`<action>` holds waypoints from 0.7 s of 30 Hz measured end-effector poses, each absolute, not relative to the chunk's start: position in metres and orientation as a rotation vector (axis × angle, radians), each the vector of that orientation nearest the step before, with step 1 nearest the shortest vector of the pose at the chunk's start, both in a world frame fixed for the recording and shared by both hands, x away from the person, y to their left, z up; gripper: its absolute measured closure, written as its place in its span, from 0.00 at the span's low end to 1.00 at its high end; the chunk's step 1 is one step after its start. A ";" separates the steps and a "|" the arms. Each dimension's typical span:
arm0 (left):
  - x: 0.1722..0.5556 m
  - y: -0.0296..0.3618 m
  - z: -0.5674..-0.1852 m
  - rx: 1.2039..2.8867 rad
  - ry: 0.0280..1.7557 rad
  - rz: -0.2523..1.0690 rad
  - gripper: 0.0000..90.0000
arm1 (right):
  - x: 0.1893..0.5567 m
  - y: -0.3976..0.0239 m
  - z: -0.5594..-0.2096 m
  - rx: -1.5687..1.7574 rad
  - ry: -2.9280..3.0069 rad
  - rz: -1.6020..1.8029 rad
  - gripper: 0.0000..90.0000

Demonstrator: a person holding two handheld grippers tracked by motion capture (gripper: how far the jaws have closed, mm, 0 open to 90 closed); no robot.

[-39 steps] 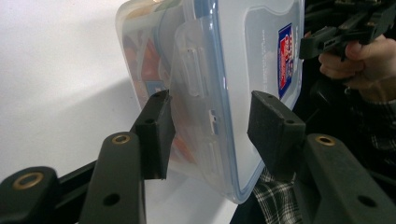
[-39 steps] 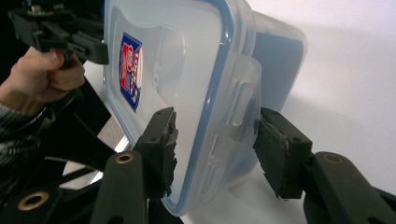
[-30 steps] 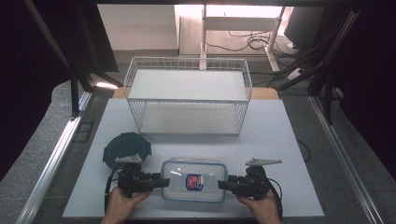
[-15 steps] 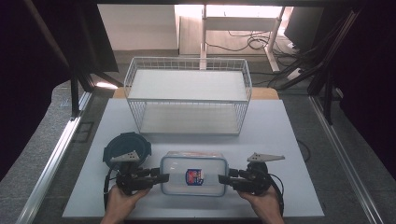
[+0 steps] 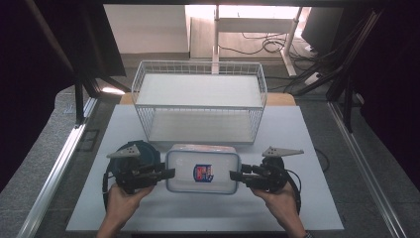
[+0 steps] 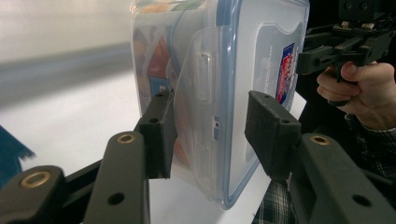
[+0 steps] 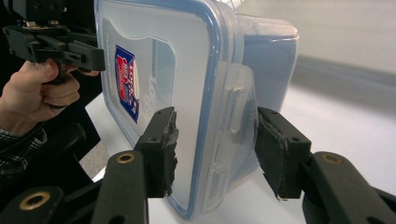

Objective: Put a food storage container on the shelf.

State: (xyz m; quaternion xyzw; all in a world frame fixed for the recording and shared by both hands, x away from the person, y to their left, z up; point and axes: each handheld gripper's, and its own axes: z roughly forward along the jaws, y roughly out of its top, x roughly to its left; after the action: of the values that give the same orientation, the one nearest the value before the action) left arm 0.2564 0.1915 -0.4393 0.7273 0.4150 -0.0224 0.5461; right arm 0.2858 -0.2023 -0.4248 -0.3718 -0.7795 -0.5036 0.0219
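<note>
A clear plastic food container (image 5: pixel 202 171) with a blue-sealed lid and a red and blue label hangs between the two grippers, above the white table top (image 5: pixel 307 198). My left gripper (image 5: pixel 171 173) is shut on its left end latch, and my right gripper (image 5: pixel 233 175) is shut on its right end latch. In the left gripper view the pads of my left gripper (image 6: pixel 210 135) clamp the container (image 6: pixel 261 56) across lid and body. The right gripper view shows my right gripper (image 7: pixel 215 149) clamping the container (image 7: pixel 187 60) the same way. Colourful contents show through the wall.
A white wire basket (image 5: pixel 148 124) with a flat shelf stands just behind the container, mid-table. A dark blue round object (image 5: pixel 143 148) lies on the table behind the left gripper. Metal rails run along both sides of the table.
Both grippers and the container between them have risen off the table together and sit a little closer to the basket in the high view. The jaws have kept their grip.
</note>
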 end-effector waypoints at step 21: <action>0.295 0.198 -0.376 1.692 0.961 0.011 0.60 | 0.331 -0.195 -0.359 -1.096 -2.443 -1.659 0.55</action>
State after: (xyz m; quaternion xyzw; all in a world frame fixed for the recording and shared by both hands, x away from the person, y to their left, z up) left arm 0.2947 0.1976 -0.3762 0.7189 0.4080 0.0047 0.5628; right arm 0.3307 -0.1953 -0.3594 -0.3479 -0.7756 -0.5266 -0.0040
